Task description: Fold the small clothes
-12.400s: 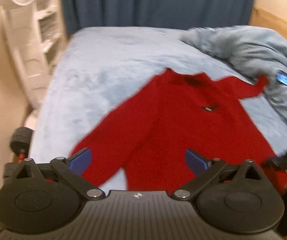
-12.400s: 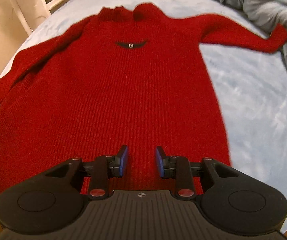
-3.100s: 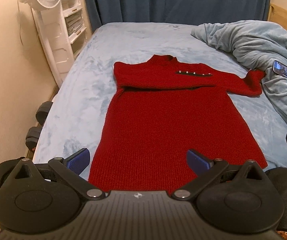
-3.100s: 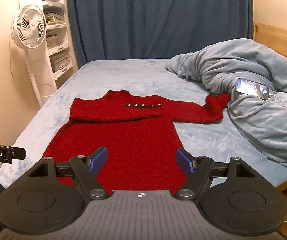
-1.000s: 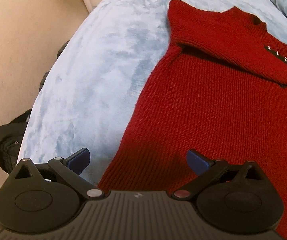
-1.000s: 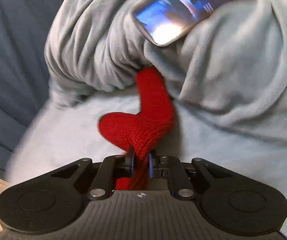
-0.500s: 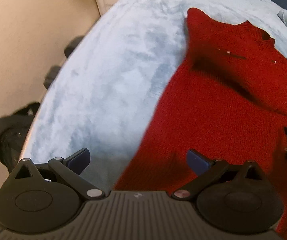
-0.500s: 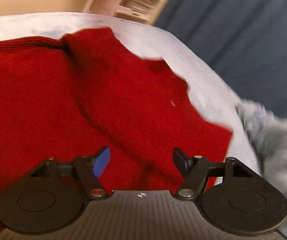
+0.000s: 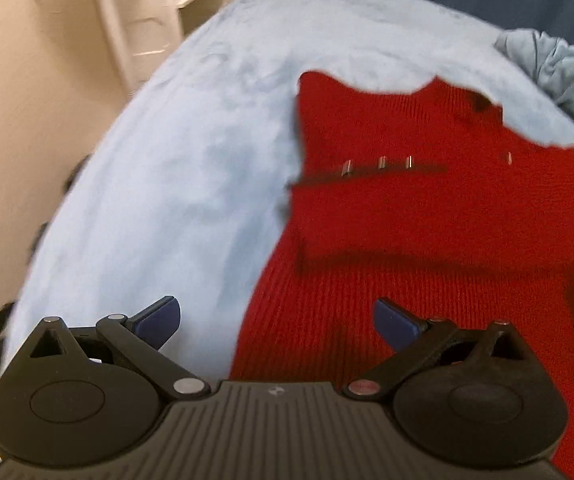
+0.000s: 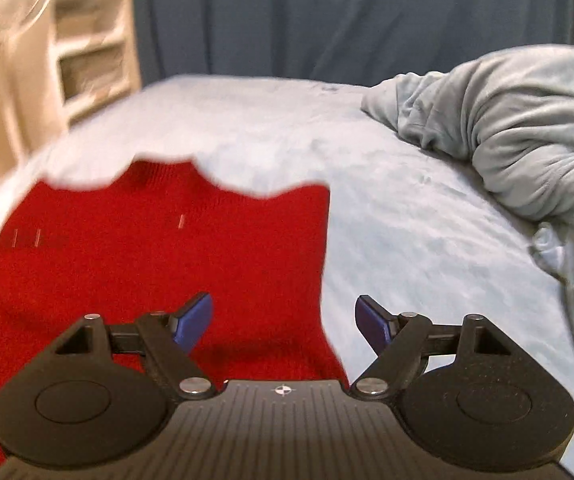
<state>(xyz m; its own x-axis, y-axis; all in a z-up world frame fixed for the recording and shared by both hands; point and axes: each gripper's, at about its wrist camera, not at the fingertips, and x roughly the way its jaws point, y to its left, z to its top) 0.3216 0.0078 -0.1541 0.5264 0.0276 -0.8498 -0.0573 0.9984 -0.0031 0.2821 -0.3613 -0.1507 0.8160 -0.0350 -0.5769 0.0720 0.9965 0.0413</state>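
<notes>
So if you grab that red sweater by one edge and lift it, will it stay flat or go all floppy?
Probably floppy: the red sweater is soft knit, its sleeves already folded across its chest. It likely sags and unfolds. The fuzzy bed cover may cling to it rather than letting it slide.

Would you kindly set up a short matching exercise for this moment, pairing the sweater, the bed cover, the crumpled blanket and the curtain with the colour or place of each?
Things:
1. sweater
2. bed cover
3. crumpled blanket
4. curtain

Descriptions:
A. dark blue, hanging behind the bed
B. red, lying flat with sleeves folded in
C. grey-blue, heaped at the right of the bed
D. pale blue, under the garment

Pairs: 1-B, 2-D, 3-C, 4-A
</notes>
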